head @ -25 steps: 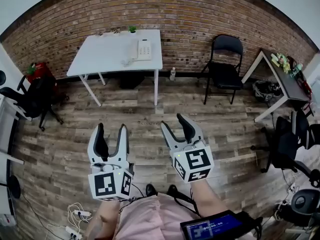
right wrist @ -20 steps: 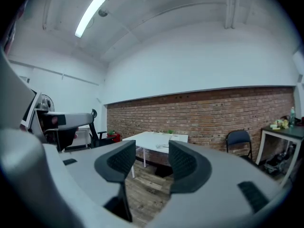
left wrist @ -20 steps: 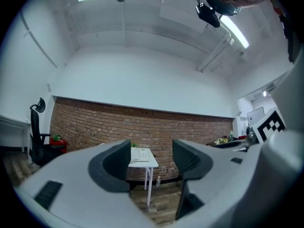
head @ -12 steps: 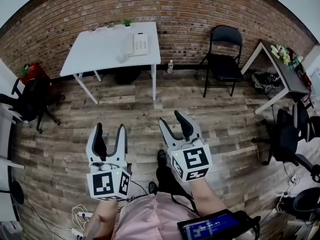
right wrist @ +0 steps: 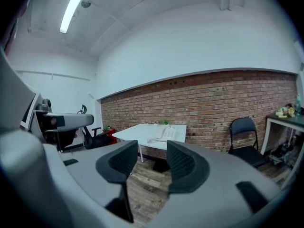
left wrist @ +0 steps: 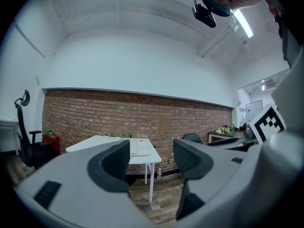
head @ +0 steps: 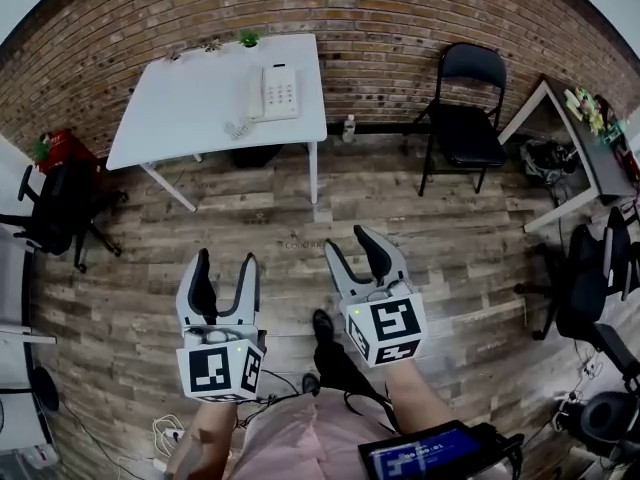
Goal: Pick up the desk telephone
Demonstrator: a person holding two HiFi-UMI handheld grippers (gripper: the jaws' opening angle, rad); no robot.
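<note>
The white desk telephone (head: 275, 93) lies near the right end of a white table (head: 180, 118) against the brick wall, its coiled cord trailing to the left. Both grippers are held level, well short of the table, over the wooden floor. My left gripper (head: 226, 263) is open and has just opened a little; nothing is between its jaws. My right gripper (head: 350, 243) is open too; its jaws have just been closing on nothing. The left gripper view shows the telephone (left wrist: 140, 147) far off between the jaws. In the right gripper view the telephone (right wrist: 167, 133) sits on the far table (right wrist: 137, 133).
A black folding chair (head: 465, 108) stands right of the table, a water bottle (head: 348, 128) by the table leg. A black office chair (head: 60, 203) is at the left, a second desk (head: 580, 138) and more chairs (head: 590, 288) at the right. Cables (head: 165, 433) lie near my feet.
The table and telephone have come nearer and look larger. Both grippers have moved forward with the person, who has taken a step; a shoe now shows between them.
</note>
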